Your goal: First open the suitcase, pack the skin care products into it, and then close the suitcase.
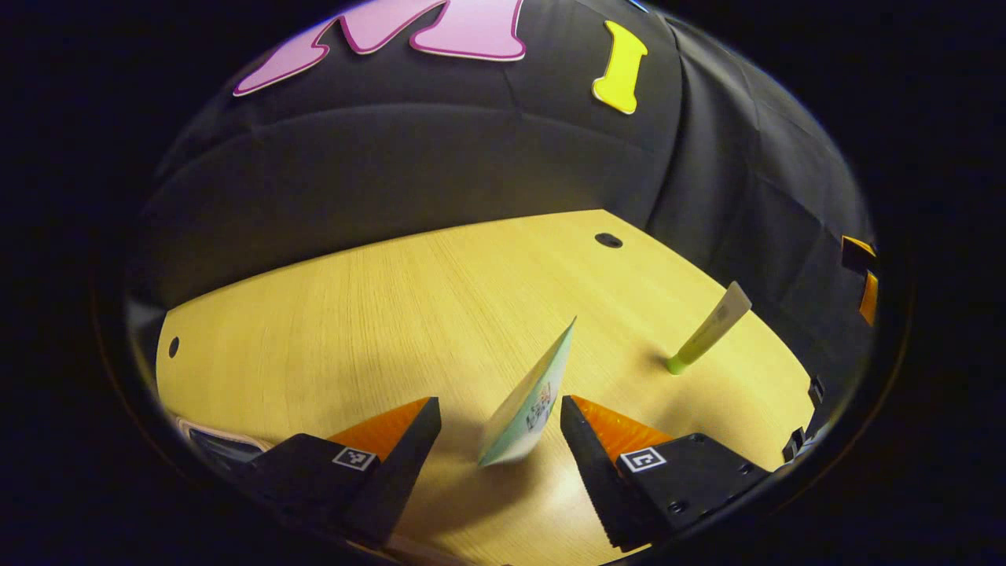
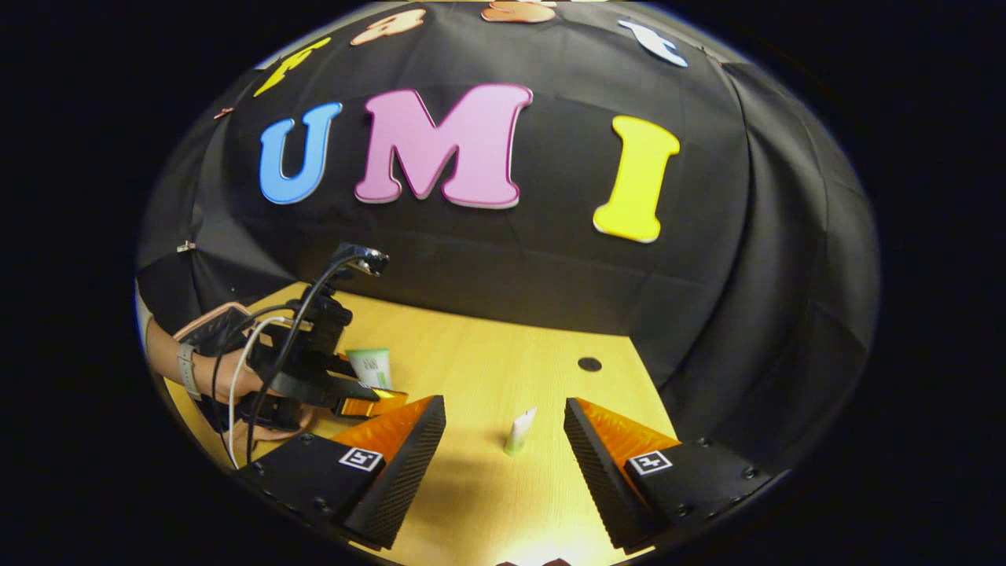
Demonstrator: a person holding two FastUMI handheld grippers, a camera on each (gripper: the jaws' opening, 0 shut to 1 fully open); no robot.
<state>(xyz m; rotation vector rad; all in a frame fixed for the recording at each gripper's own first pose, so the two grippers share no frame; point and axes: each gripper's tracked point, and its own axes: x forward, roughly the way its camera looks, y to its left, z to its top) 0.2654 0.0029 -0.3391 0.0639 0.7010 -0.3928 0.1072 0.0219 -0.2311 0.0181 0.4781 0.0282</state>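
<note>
Black cloth is walling the booth, and below it a pale wooden table (image 1: pixel 409 314) is stretching across both views. Toward 8 o'clock in the right gripper view, a person's hand (image 2: pixel 224 377) is carrying the left gripper (image 2: pixel 376 398) beside a pale green tube (image 2: pixel 371 365). In the left gripper view that gripper's fingers are standing apart, with the same tube (image 1: pixel 528 402) leaning between them at 6 o'clock; whether either finger is touching it I cannot tell. The right gripper (image 2: pixel 503 444) is hovering with its fingers spread wide and nothing between them, pointing at a smaller green-capped tube (image 2: pixel 519 432) standing on its cap at 6 o'clock, which is also appearing at 3 o'clock in the left gripper view (image 1: pixel 710 328). Judging from this, packing is barely under way: both products are sitting out on the table, and closing the suitcase is waiting.
</note>
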